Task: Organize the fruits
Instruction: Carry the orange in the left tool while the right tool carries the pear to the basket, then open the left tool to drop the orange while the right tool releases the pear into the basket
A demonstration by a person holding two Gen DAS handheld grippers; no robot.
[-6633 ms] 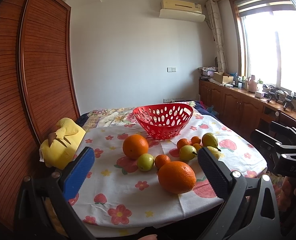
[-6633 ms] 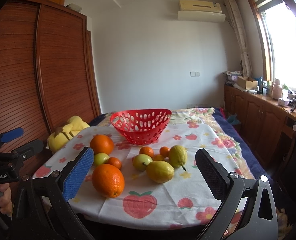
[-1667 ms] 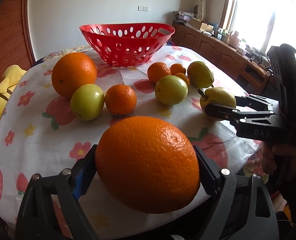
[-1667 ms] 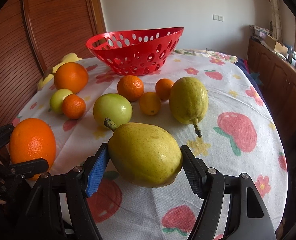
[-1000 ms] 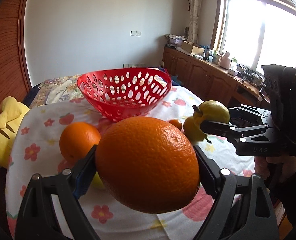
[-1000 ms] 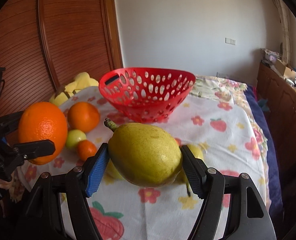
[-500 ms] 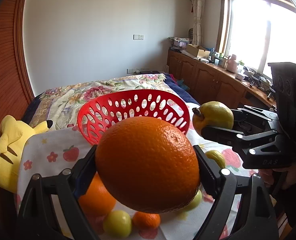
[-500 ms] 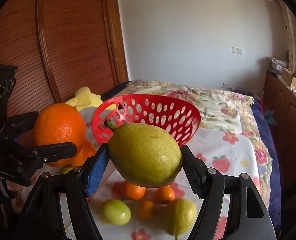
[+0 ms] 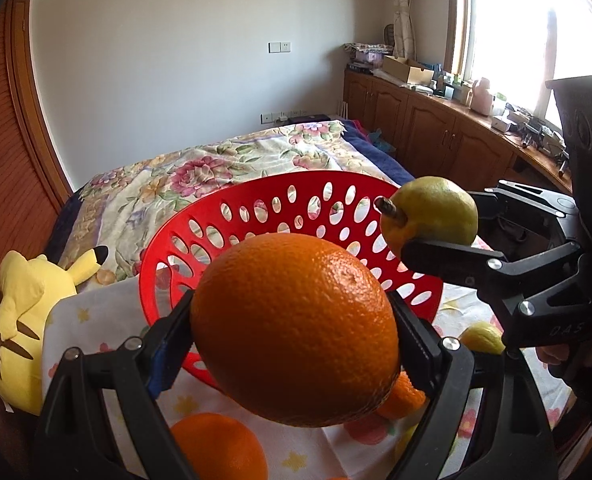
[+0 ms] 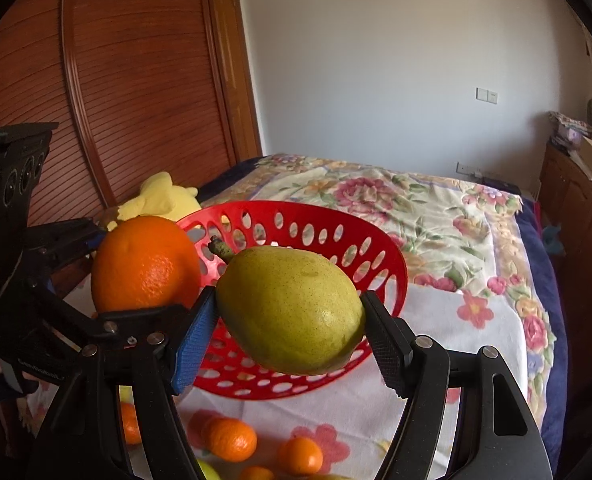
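My left gripper (image 9: 294, 330) is shut on a large orange (image 9: 294, 329) and holds it in the air over the near rim of the red perforated basket (image 9: 327, 196). My right gripper (image 10: 290, 322) is shut on a yellow-green pear (image 10: 290, 310), stem pointing left, also raised above the basket (image 10: 303, 220). In the left wrist view the pear (image 9: 435, 212) hangs at the basket's right side; in the right wrist view the orange (image 10: 146, 264) hangs at its left. The basket's inside looks empty where it shows.
Below on the flowered tablecloth (image 10: 475, 340) lie another orange (image 9: 220, 448), small tangerines (image 10: 232, 438) and green fruit (image 9: 481, 338). A yellow plush toy (image 9: 20, 304) sits left of the basket. Behind are a floral bedspread (image 9: 216, 164), a wooden wardrobe (image 10: 116, 100) and cabinets (image 9: 435, 128).
Both grippers have carried their fruit forward and slightly up, from over the loose fruit to over the basket. The basket now looms larger and lower in both views.
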